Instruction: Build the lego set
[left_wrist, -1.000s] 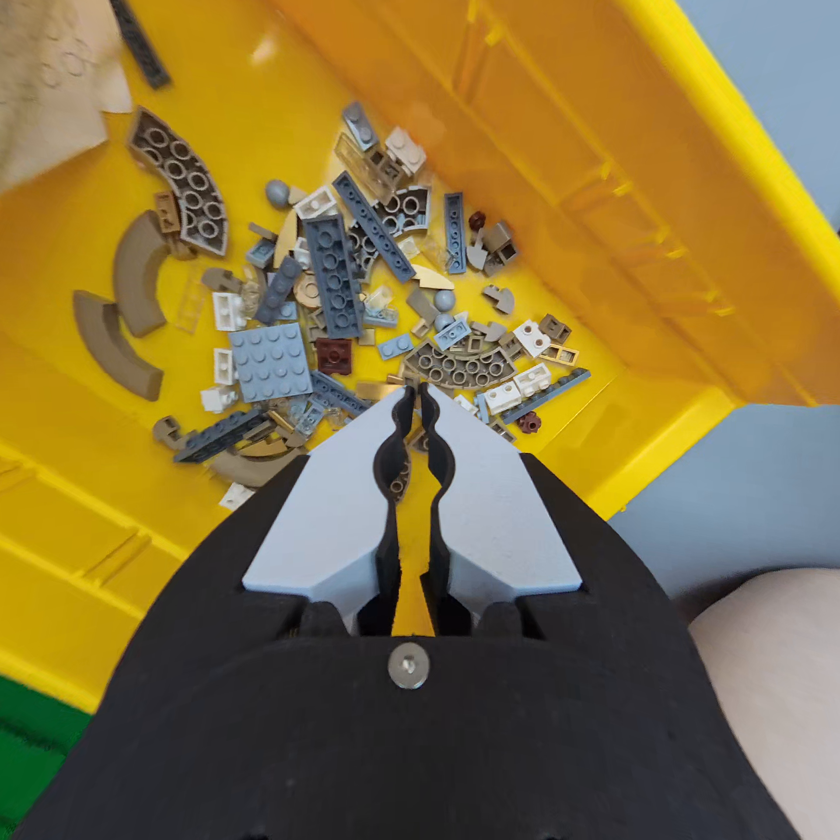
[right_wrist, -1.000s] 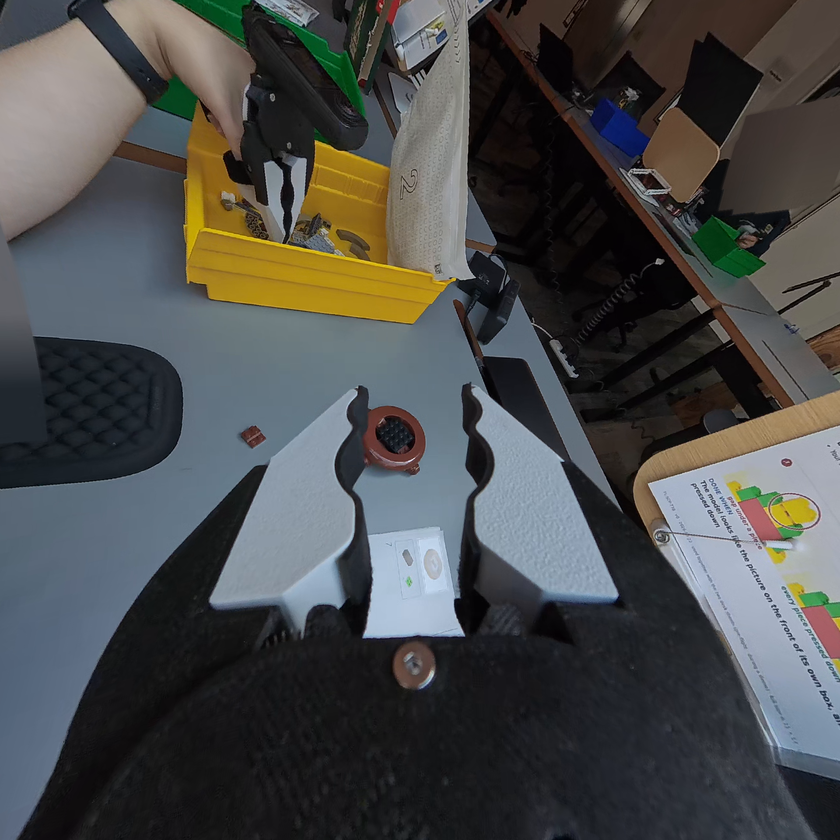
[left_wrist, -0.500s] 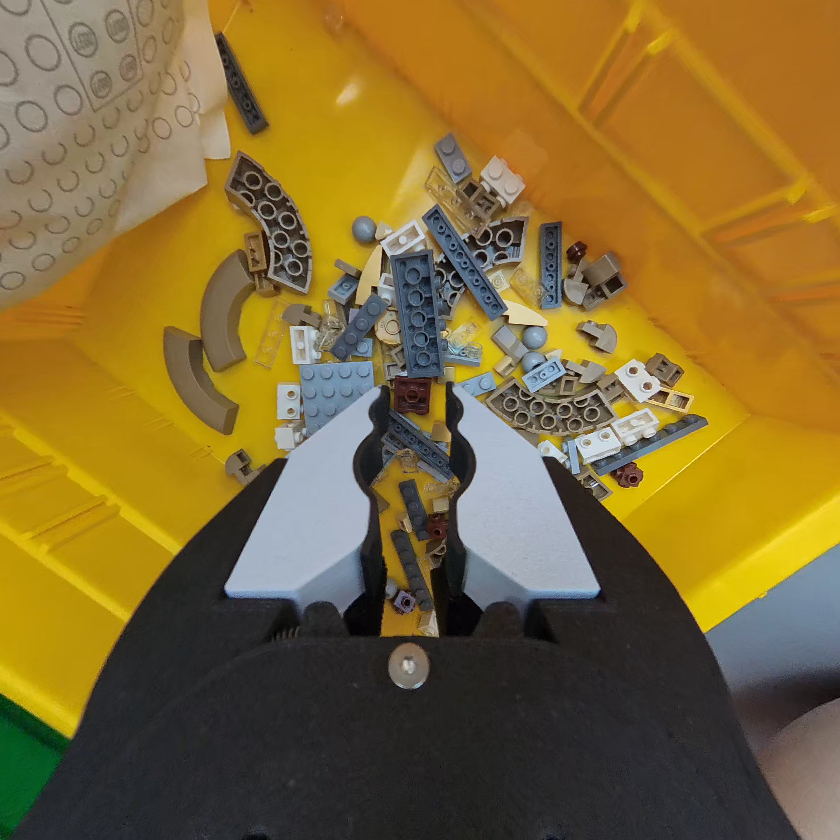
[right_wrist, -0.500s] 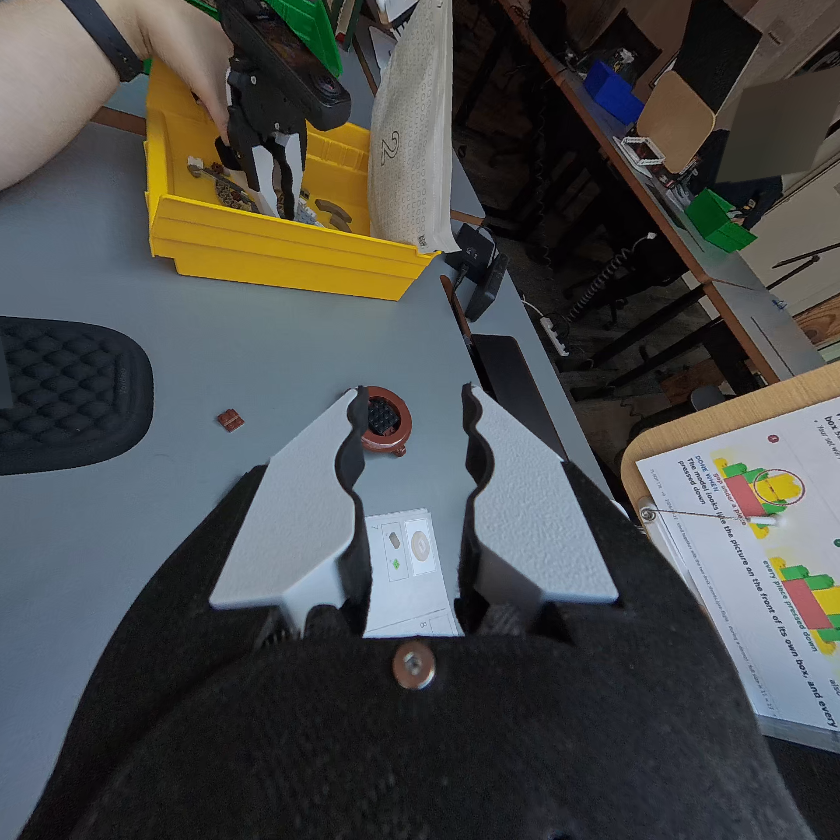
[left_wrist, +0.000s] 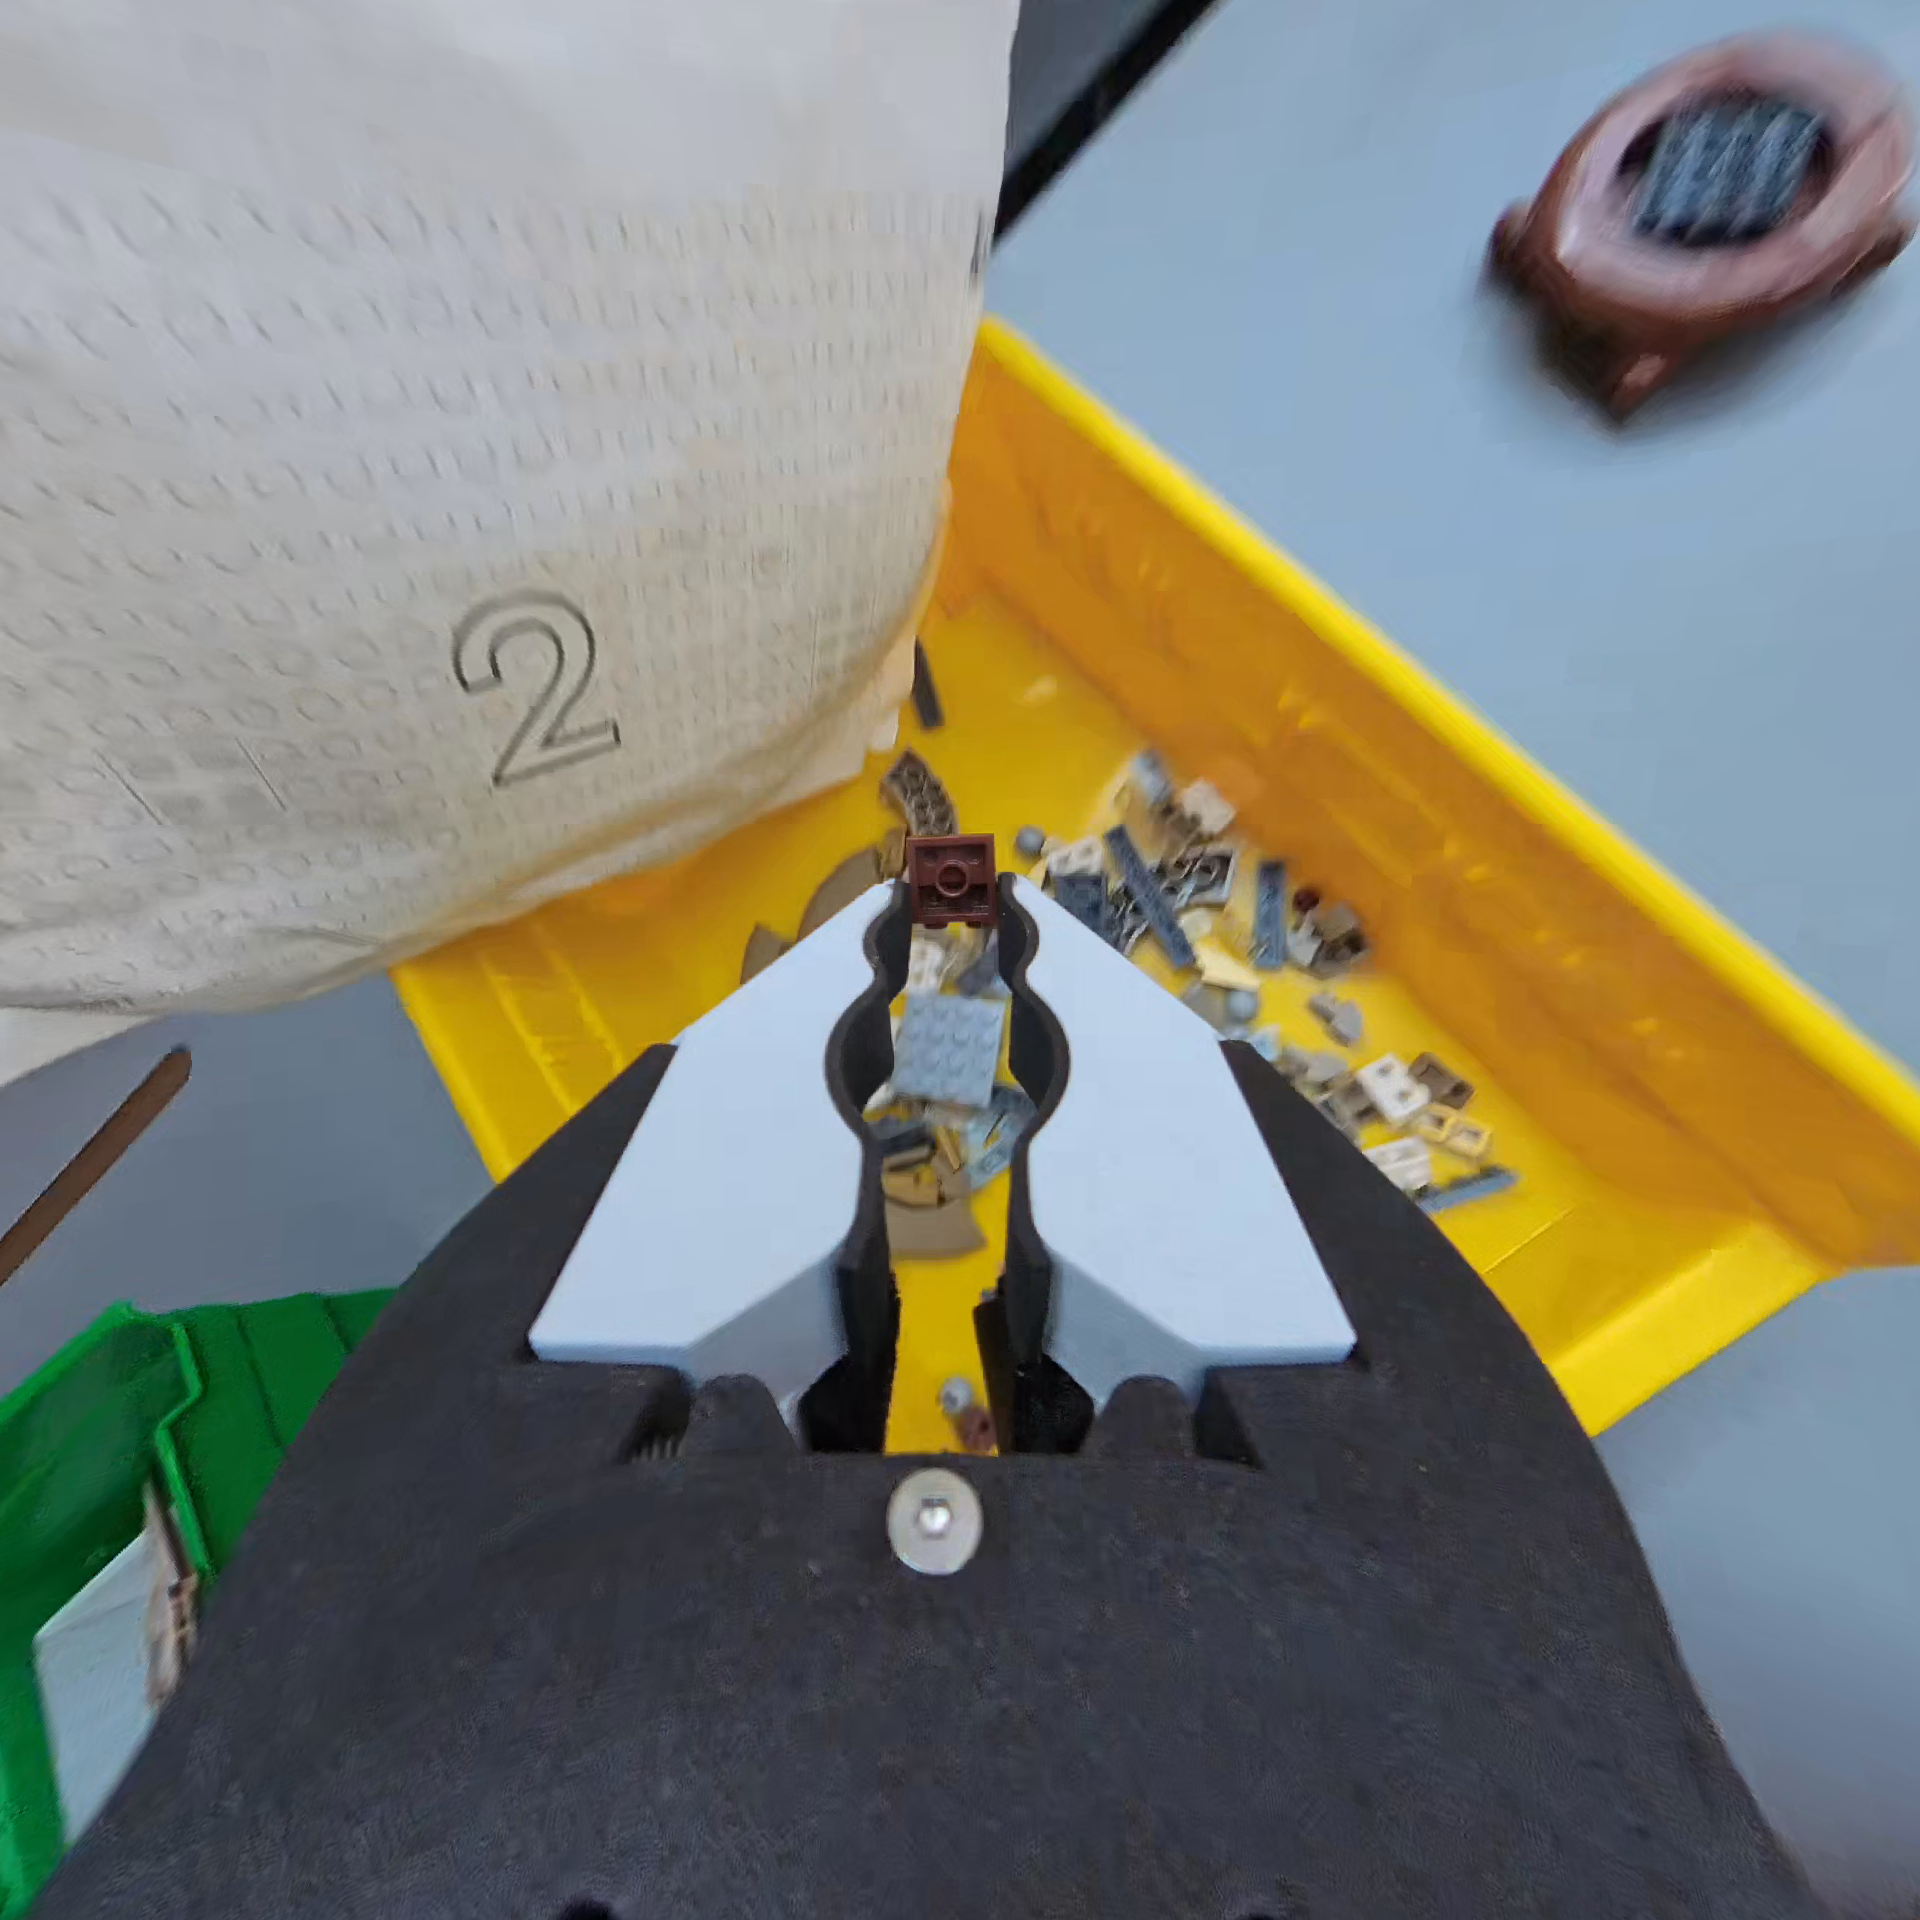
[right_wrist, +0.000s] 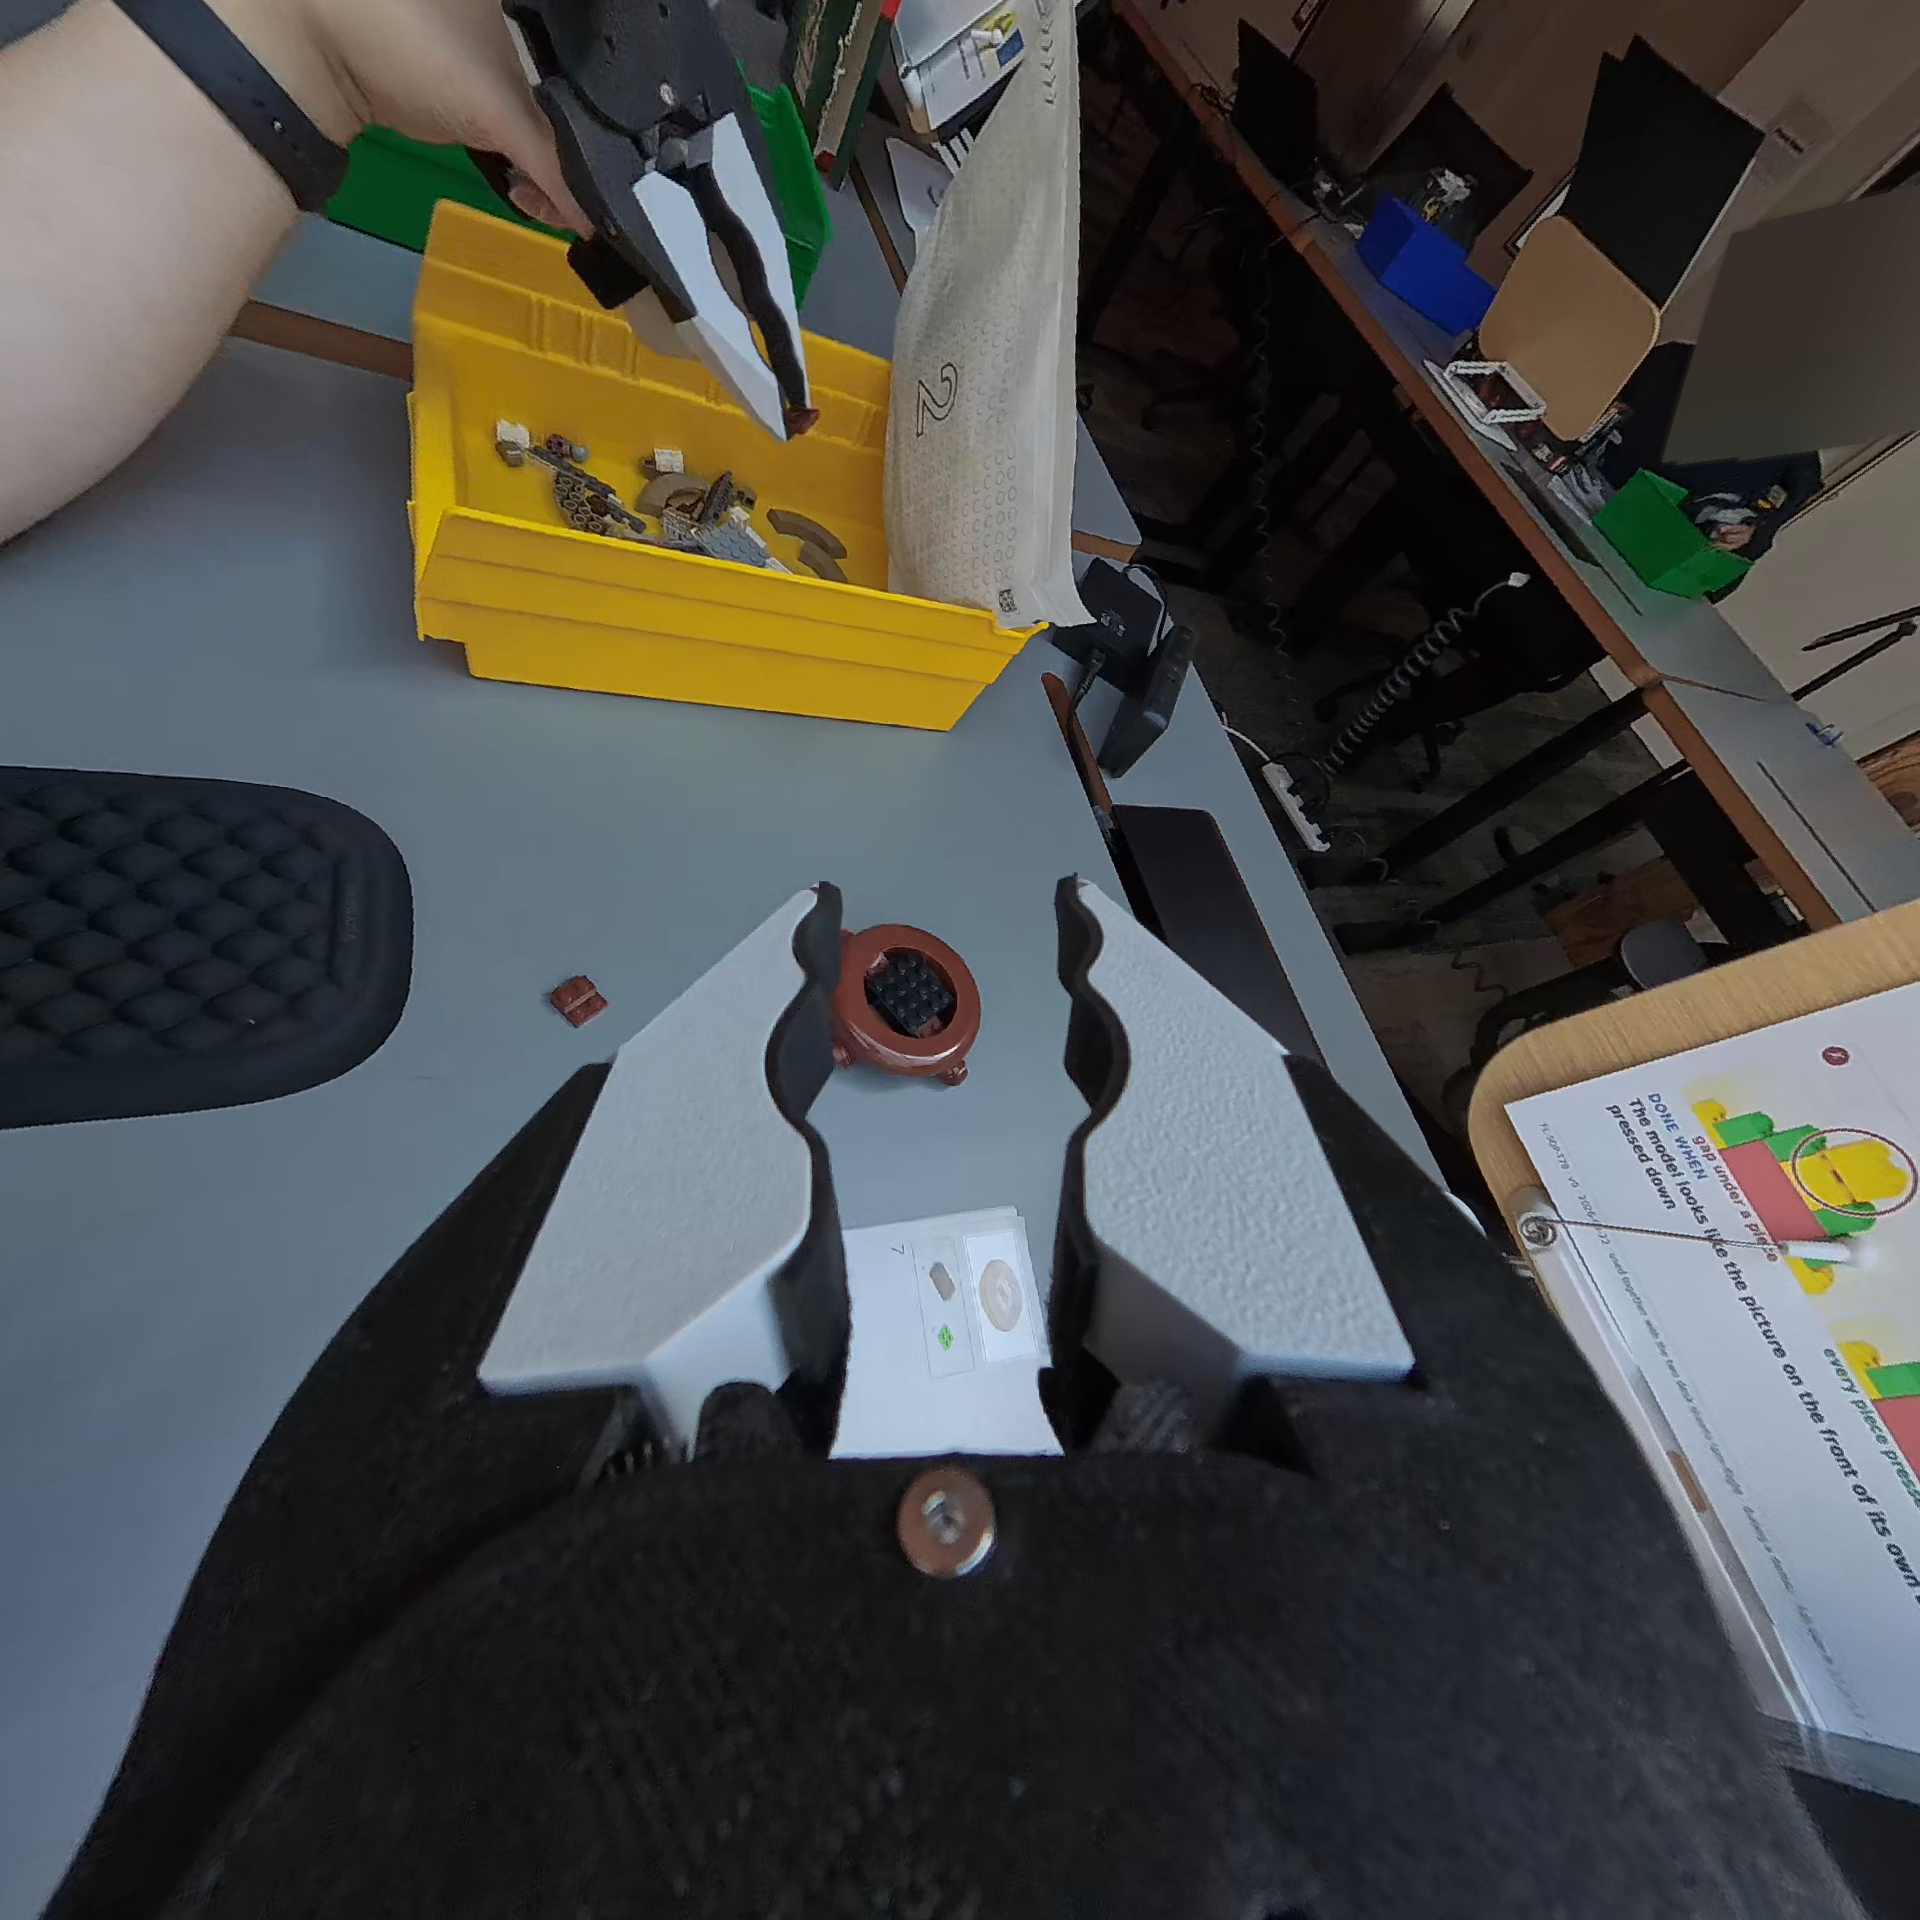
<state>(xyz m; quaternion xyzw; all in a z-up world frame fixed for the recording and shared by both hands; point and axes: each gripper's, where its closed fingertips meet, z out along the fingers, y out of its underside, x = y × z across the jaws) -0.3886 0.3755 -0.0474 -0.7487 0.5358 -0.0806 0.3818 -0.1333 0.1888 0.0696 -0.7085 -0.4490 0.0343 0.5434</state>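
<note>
My left gripper (left_wrist: 951, 899) is shut on a small dark red-brown square plate (left_wrist: 951, 880) and holds it above the yellow bin (left_wrist: 1455, 831). Several loose grey, tan and white pieces (left_wrist: 1195, 914) lie in the bin. In the right wrist view the left gripper (right_wrist: 790, 421) hangs over the bin (right_wrist: 665, 634) with the plate (right_wrist: 802, 419) at its tips. My right gripper (right_wrist: 945, 904) is open and empty above the grey table. A round brown partial build with a black centre (right_wrist: 904, 997) sits on the table between its tips; it also shows blurred in the left wrist view (left_wrist: 1704, 197).
A white paper bag (right_wrist: 977, 416) stands in the bin's right end. A small brown piece (right_wrist: 578, 1001) lies on the table left of the build. A black padded mat (right_wrist: 177, 935) lies at left, an instruction sheet (right_wrist: 966, 1320) under my right gripper, a clipboard (right_wrist: 1714, 1195) at right, a green bin (left_wrist: 94, 1455) behind. The grippers' ends are close to 35 centimeters from one another. About 25 centimeters separates my right fingertips from the small brown piece (right_wrist: 578, 1001).
The left gripper closed on the red-brown plate in the bin and lifted it up and away from the pile. The right gripper stayed open near the brown build.
</note>
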